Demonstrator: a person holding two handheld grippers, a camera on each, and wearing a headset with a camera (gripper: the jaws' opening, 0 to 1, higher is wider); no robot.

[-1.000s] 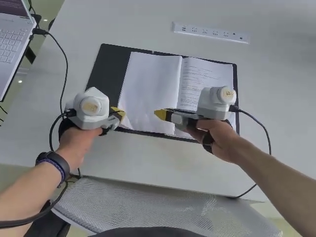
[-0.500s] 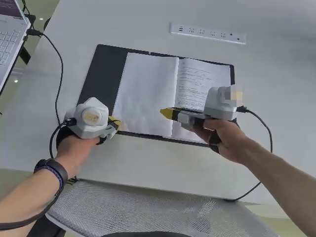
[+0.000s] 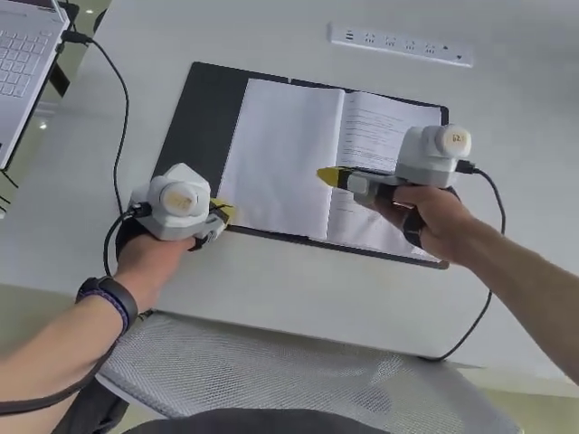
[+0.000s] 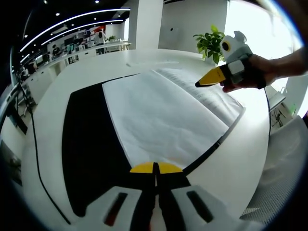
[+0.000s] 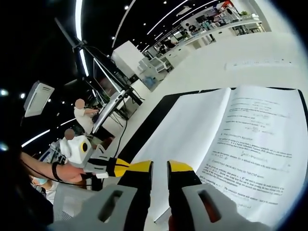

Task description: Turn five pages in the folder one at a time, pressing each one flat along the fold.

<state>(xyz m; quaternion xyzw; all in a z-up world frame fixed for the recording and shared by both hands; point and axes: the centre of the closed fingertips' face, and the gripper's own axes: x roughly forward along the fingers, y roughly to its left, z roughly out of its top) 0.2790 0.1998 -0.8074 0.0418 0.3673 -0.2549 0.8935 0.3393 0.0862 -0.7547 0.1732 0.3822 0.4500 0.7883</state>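
Note:
The folder (image 3: 194, 117) lies open on the white table, black cover spread flat. A blank page (image 3: 280, 154) lies left of the fold and a printed page (image 3: 389, 131) right of it. My right gripper (image 3: 327, 175) hovers low over the fold, about halfway up the pages. Its own view shows the jaws a narrow gap apart with nothing between them, above the blank page (image 5: 187, 130) and printed page (image 5: 260, 130). My left gripper (image 3: 222, 214) is shut at the folder's near edge, by the blank page's lower left corner (image 4: 159, 125). The right gripper (image 4: 198, 85) shows over the printed page.
A laptop (image 3: 23, 45) sits at the far left with a black cable (image 3: 118, 99) running along the table. A white power strip (image 3: 401, 45) lies beyond the folder. A mesh chair back (image 3: 271, 380) is below the table's near edge.
My right gripper has moved from the blank page's near edge rightward and away from me, onto the fold. The left gripper has stayed at the folder's near edge.

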